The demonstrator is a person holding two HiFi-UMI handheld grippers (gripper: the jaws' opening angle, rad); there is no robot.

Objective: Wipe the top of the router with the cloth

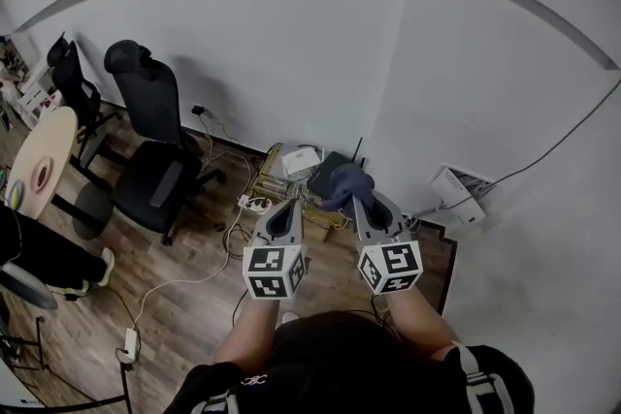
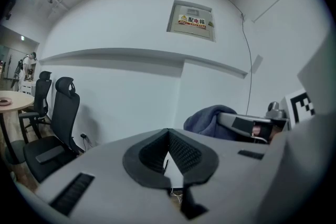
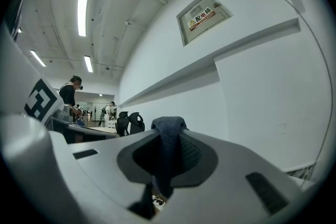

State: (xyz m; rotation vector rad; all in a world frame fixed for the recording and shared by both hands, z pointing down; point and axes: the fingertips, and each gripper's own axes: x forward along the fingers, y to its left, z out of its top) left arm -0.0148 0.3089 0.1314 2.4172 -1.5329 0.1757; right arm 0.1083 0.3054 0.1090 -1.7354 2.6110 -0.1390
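The right claw (image 1: 358, 198) is clamped on the dark blue cloth (image 1: 347, 181). In the right gripper view a fold of the cloth (image 3: 168, 136) runs up between the jaws and bulges over their tips. The left claw (image 1: 287, 208) has its jaws drawn together with nothing between them, and it hangs level with the right claw on its left.

The router (image 1: 323, 173) is a black box with a thin antenna (image 1: 357, 148) standing up at its far end. It lies just ahead of and below the right claw, low down at the foot of the wall (image 1: 291, 44). From the head view the cloth overlaps its near right part, but whether they touch cannot be told. A white box (image 1: 301, 158) sits just beyond the left claw, touching or nearly touching the router's left side.

The right claw is the nearer one and already carries the cloth, so the coming move looks like a short drop forward and down onto the router's top.

The router's long axis seems to run from the left claw's side away toward the antenna, slantwise to the wall, though its outline is too small to be sure. Strokes would best follow that line and stop short of the antenna.
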